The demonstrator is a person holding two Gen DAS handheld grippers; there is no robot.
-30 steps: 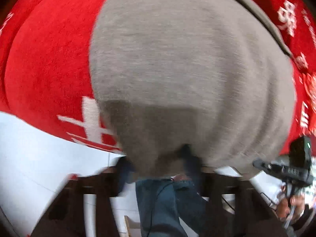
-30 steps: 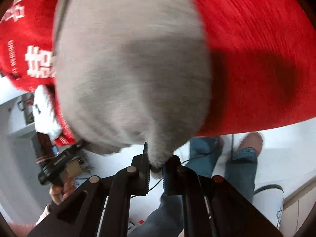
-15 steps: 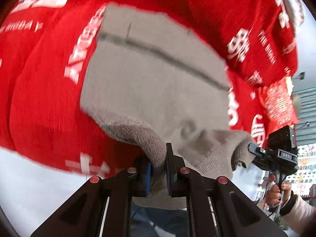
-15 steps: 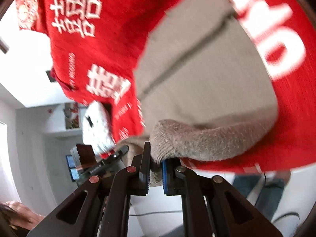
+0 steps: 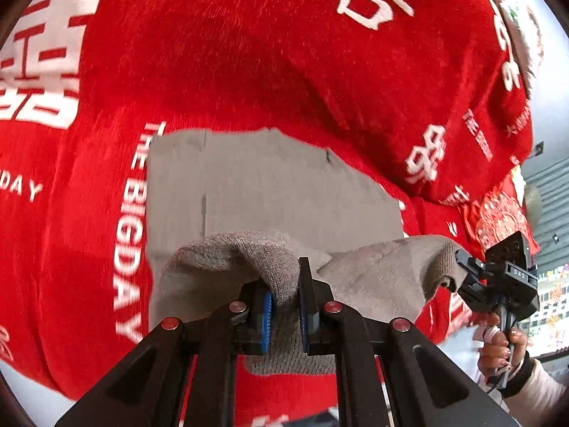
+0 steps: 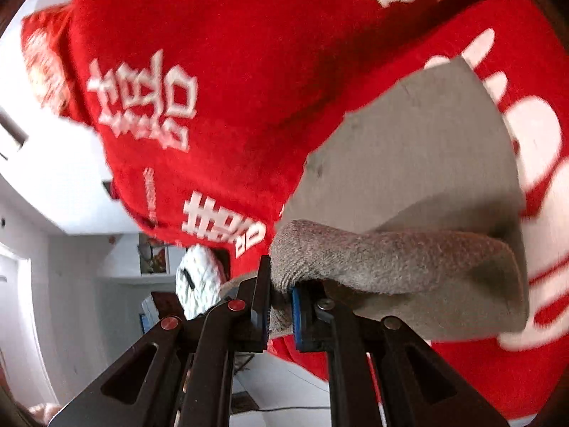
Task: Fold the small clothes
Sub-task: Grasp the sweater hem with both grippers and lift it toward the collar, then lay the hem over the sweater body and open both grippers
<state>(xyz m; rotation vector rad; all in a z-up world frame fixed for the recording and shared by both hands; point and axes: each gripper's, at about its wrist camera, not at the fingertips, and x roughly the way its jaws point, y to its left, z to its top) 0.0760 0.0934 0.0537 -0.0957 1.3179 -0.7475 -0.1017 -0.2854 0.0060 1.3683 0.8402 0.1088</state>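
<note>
A: Left wrist view first. What's the left gripper [image 5: 284,299] got?

B: Its jaws are clamped on a bunched edge of the small grey knitted garment [image 5: 263,192]. Blue pads press the knit from both sides, no gap visible. Rest of the garment lies flat w/ a thin dark seam line, on the red fleecy cloth with white lettering [image 5: 249,53].

A: Cloth covers what?

B: Prob. a bench, but can't tell; the red cloth fills nearly the whole pic. White surface shows at the bottom-left corner.

A: Other gripper visible there?

B: Yes, right gripper [image 5: 462,277] at the right edge, black, pinching the garment's other lifted corner. A hand [image 5: 498,345] w/ a pale sleeve holds its handle. Lifted edge sags between the two grippers.

A: OK, right wrist view.

B: Right gripper [image 6: 279,306] jaws closed tight on a thick rolled grey edge. Garment [image 6: 409,163] runs up & right from the jaws, the raised fold curling over the flat part, which rests on the red cloth [image 6: 231,53]. Pic is a bit blurred at the right.

A: Anything beside it?

B: Left of the jaws, past the cloth's edge: a white fluffy item [image 6: 197,281], too small to ID. White walls behind.
</note>
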